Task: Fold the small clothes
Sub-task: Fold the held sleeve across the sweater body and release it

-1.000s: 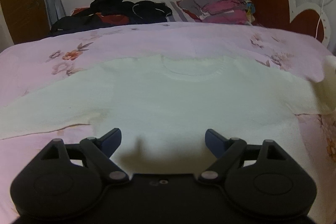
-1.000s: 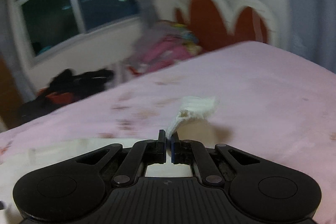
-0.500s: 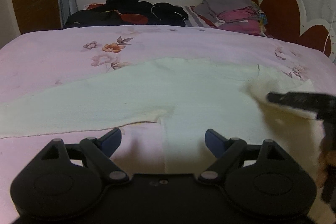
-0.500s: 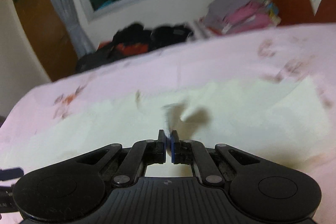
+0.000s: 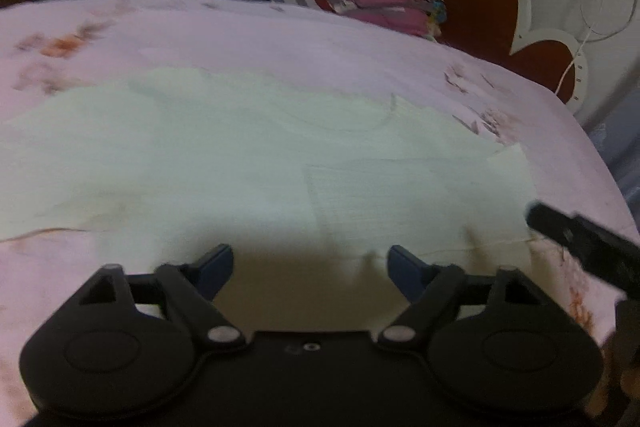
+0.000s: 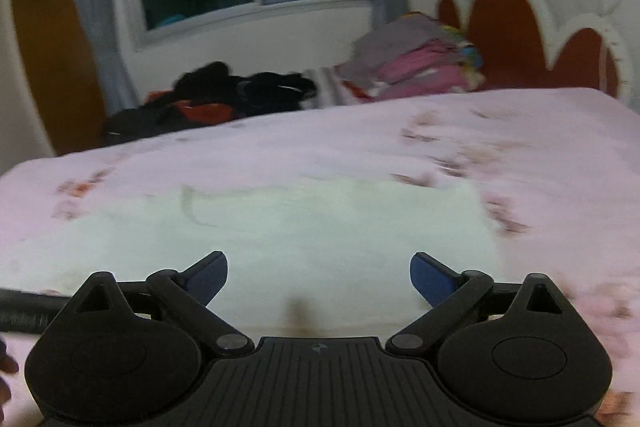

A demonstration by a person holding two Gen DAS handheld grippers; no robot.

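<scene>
A bed (image 5: 280, 39) covered in a pink floral sheet is being used as the work surface, with a cream sweater (image 5: 248, 155) being laid flat on it, one sleeve folded across the body. The left gripper (image 5: 310, 263) and right gripper (image 6: 319, 273) are both being held released above the sweater's near edge.

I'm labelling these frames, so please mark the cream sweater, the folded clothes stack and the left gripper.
cream sweater (image 5: 240, 155), left wrist view, on its chest.
folded clothes stack (image 6: 416, 67), right wrist view, on a pink layer.
left gripper (image 5: 310, 263), left wrist view, midway between open fingertips.
</scene>
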